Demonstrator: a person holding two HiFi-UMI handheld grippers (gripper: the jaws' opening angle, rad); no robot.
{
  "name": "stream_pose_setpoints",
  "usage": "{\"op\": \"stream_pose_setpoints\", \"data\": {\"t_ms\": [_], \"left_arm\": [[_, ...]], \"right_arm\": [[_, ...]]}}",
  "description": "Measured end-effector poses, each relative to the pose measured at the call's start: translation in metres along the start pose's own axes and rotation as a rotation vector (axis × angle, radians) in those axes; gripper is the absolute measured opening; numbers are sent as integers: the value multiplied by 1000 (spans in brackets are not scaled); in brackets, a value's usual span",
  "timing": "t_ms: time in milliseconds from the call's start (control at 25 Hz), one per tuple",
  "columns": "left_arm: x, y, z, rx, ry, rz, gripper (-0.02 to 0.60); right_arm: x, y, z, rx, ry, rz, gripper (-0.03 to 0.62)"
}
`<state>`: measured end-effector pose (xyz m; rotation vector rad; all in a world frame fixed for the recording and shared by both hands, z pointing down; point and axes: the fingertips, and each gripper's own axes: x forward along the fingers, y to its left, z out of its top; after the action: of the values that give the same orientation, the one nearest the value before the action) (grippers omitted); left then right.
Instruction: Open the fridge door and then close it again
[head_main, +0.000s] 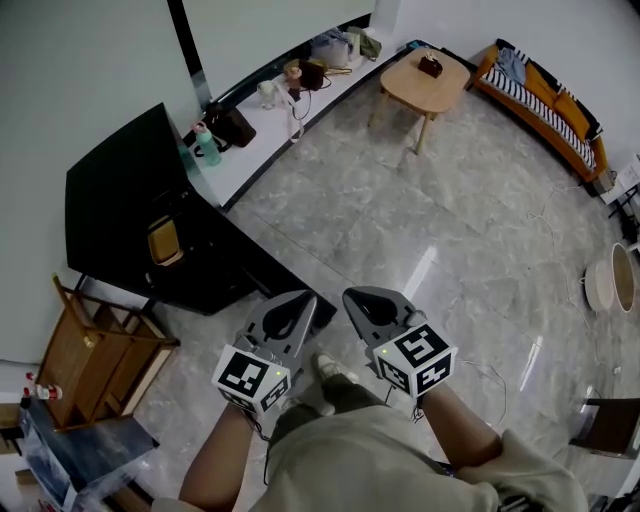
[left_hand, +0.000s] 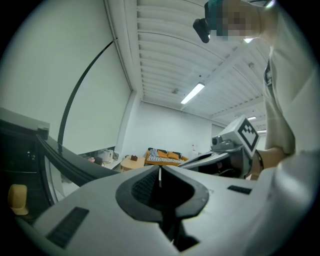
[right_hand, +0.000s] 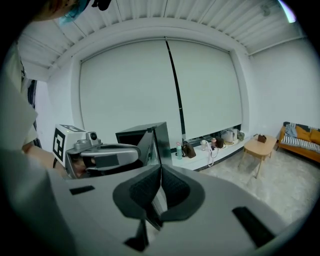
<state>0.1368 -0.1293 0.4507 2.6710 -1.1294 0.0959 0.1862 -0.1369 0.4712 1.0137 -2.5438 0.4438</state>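
Observation:
The black fridge stands at the left in the head view, seen from above. Its door hangs open and swings out toward me; a yellow item sits on its inner side. My left gripper is shut and empty, its tip at the door's free end; I cannot tell whether they touch. Beside it, my right gripper is also shut on nothing, just right of the door's end. The left gripper view shows the door's edge past the shut left gripper. The right gripper view shows the open fridge beyond the shut right gripper.
A wooden chair stands left of the fridge. A low white ledge with bags and bottles runs along the window wall. Farther off are a round wooden table, a striped sofa and a white basin. My shoe is below the grippers.

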Motion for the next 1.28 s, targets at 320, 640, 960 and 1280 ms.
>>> {"op": "stream_pose_setpoints", "data": {"t_ms": [320,640,960,1280], "left_arm": [[47,13,3,-9,5,11,15],[68,23,0,-30,55,31,17],[64,39,5,-30,50,74,17],[57,54,13,-16,37,117,17]], "right_arm": [[-3,-45,0,24,-5,-31,-3],[1,-86,9,24,-9,-52,-3],[23,-115,18,19,-13,-70,-3],[32,-109,26,5,-21,-36,-3]]}}
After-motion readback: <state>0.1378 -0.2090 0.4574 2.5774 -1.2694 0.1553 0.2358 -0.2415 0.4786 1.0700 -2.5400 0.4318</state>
